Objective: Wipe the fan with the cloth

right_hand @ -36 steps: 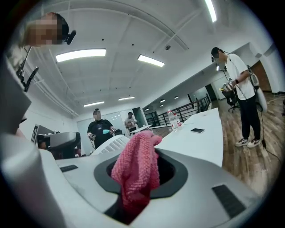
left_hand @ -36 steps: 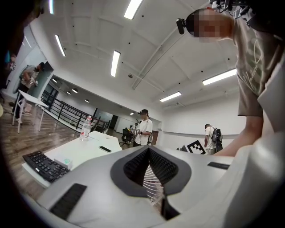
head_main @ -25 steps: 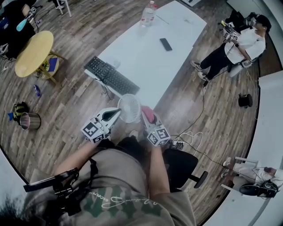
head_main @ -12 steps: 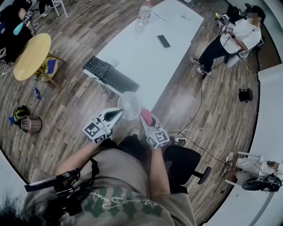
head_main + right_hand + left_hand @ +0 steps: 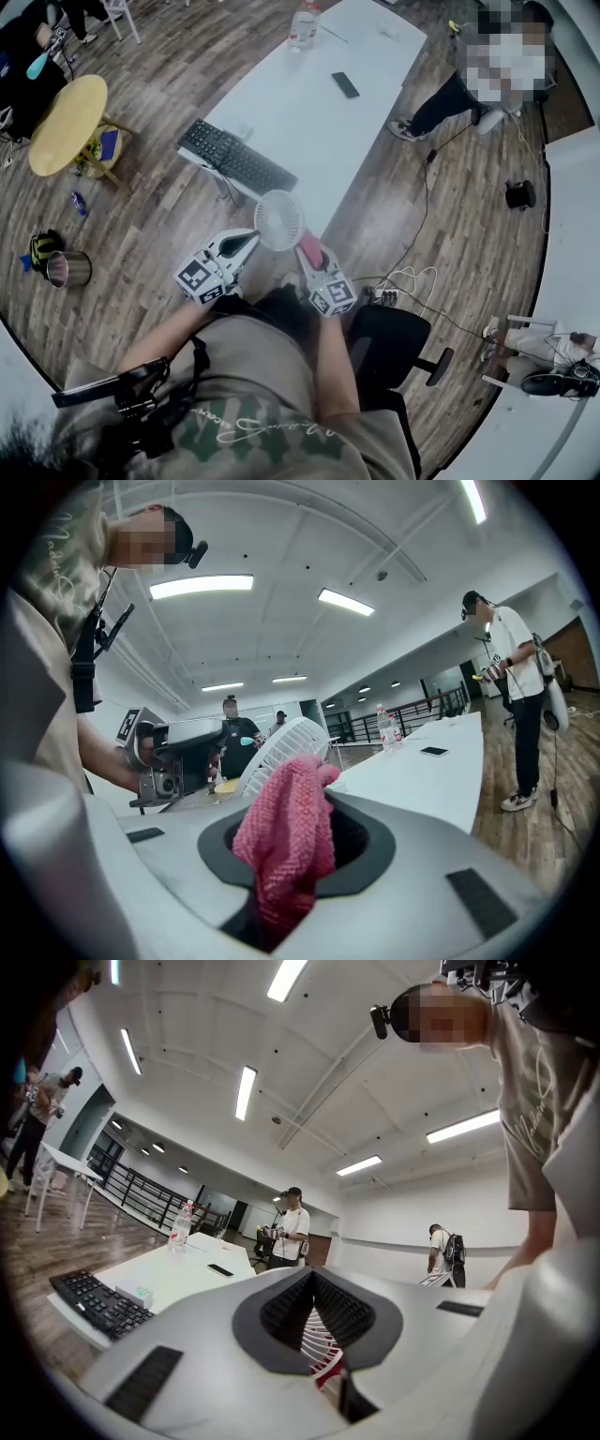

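A small white round fan (image 5: 279, 218) hangs in the air off the near corner of the white table (image 5: 309, 103). My left gripper (image 5: 253, 236) is shut on the fan's left rim, and its white grille (image 5: 314, 1340) shows in the slit between the closed jaws. My right gripper (image 5: 307, 247) is shut on a pink knitted cloth (image 5: 310, 249), which lies at the fan's lower right edge. In the right gripper view the cloth (image 5: 286, 841) bulges out of the right gripper (image 5: 281, 892). Its top reaches the fan (image 5: 281, 747), with the left gripper (image 5: 164, 752) behind.
On the table lie a black keyboard (image 5: 234, 157), a phone (image 5: 345, 84) and a water bottle (image 5: 302, 26). A yellow round table (image 5: 64, 112) and a metal cup (image 5: 67, 269) are at the left. A black office chair (image 5: 394, 347) and floor cables (image 5: 403, 281) are at the right. A person (image 5: 469, 89) stands beyond the table.
The right gripper with the cloth has slid a little down along the fan's right rim toward its lower edge. The left gripper keeps the fan nearly still.
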### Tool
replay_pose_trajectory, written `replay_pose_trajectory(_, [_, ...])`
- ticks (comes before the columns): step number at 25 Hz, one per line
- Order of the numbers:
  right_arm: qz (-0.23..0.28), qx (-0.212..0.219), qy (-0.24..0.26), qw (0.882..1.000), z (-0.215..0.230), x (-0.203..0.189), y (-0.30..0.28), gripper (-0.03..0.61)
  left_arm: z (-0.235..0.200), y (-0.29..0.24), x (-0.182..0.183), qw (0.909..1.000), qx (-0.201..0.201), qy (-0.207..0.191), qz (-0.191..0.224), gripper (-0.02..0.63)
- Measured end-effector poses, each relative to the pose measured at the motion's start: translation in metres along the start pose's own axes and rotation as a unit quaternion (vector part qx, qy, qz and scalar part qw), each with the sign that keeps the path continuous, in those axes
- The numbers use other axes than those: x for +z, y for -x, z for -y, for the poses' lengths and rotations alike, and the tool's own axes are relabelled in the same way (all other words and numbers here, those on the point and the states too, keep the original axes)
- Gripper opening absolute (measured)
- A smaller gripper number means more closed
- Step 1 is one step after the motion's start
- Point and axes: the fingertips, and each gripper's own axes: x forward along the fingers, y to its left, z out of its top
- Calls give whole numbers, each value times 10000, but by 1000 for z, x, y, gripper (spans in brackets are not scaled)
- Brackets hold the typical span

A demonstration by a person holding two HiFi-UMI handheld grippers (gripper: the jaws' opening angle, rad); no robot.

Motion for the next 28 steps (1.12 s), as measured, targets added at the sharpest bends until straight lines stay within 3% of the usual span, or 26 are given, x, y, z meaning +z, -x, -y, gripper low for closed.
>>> replay_pose_trajectory(10, [-136,32,-117,9998,-16,-26,-1,97,3,6,-4,10000,-47,7,-11,-11])
replay_pose_trajectory(17, [-536,397,159,9977,-40,-54,-10,98,4,11,-8,10000,-67,12,-60,-11])
replay_pose_trajectory(20, [-518,-5,125,9986,-21,-49,-5,98,1,9,-6,10000,-51,-5,-52,-11])
replay_pose_trajectory(24, [48,-884,-307,9956,34,-12,11,97,-1,4,-2,10000,-33,-35,-13,-11])
replay_pose_trajectory(28, [-67,-986,-58,9951,58,13,1,97,-1,1,-3,10000,-14,-55,5,-11])
